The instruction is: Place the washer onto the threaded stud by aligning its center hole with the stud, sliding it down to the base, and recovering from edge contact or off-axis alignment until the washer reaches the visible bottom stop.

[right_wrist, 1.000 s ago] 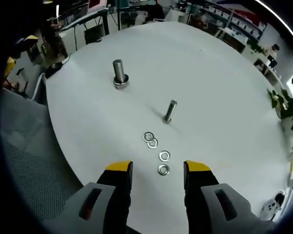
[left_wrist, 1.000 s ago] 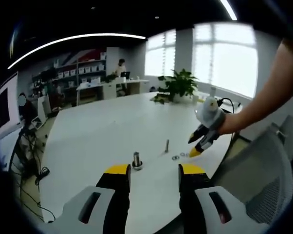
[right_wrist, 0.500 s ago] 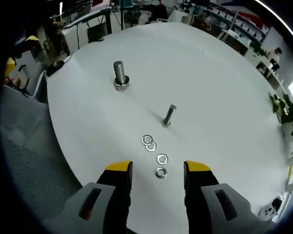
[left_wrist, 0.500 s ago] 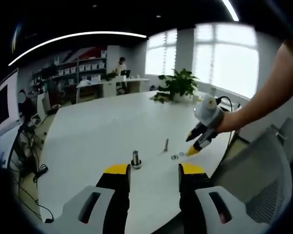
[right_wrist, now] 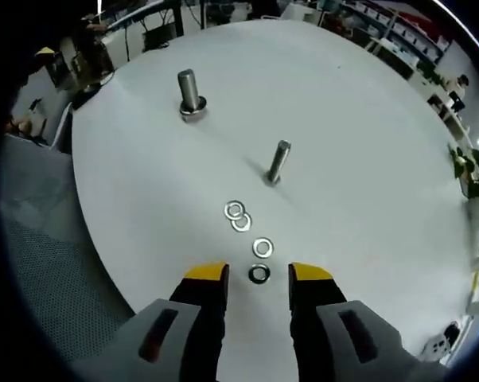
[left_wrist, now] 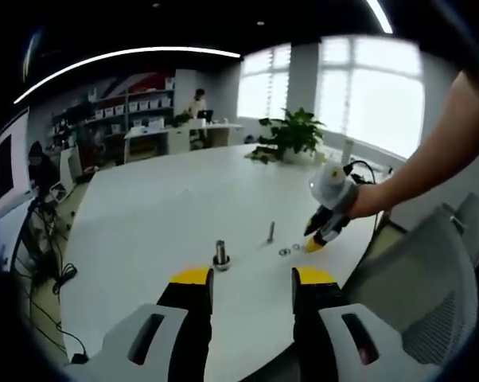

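Steel, thin and flat — the nearest washer [right_wrist: 259, 274] lies on the white tabletop [right_wrist: 367, 159] close to its near edge, right between the tips of the right tongs [right_wrist: 258, 273], which stand open around it with nothing held. It looks light, stiff and slick, sitting flush to the surface, so I'd judge the hold has to come across its outer rim, pinched edge to edge, and it may skate or flip. Just beyond it sits a second washer [right_wrist: 262, 247], then an overlapping pair [right_wrist: 237, 216]. Farther on stands the slim threaded stud [right_wrist: 278, 162], upright and bare. Farther still, a thicker bolt [right_wrist: 189, 94]. Left tongs [left_wrist: 252, 278] hang back, open and empty.
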A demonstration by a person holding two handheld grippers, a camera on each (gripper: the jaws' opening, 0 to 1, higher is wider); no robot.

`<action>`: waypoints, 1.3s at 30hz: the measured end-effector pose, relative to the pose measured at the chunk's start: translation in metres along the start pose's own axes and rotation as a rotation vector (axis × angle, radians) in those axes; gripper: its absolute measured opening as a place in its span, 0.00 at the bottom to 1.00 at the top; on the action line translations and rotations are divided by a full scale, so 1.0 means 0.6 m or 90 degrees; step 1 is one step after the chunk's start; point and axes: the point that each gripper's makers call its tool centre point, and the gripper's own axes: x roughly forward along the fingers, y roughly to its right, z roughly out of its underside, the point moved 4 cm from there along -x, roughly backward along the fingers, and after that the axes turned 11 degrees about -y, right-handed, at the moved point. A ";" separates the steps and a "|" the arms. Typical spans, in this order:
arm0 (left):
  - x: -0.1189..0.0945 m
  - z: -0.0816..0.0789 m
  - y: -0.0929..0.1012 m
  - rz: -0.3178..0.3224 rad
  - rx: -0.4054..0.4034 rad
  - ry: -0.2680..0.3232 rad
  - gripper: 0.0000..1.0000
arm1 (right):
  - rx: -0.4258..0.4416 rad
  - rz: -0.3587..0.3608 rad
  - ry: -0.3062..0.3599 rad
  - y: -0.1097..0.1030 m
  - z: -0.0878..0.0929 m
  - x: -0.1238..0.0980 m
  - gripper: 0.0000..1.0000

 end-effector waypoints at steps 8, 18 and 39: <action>0.002 0.001 0.001 0.000 0.003 -0.006 0.38 | 0.015 -0.019 -0.045 0.006 0.014 0.018 0.26; 0.006 0.005 0.001 0.000 0.003 -0.018 0.37 | 0.017 -0.041 -0.036 0.006 0.015 0.021 0.22; 0.009 0.011 0.000 -0.005 0.007 -0.036 0.37 | -0.049 -0.053 -0.067 0.007 0.005 0.022 0.16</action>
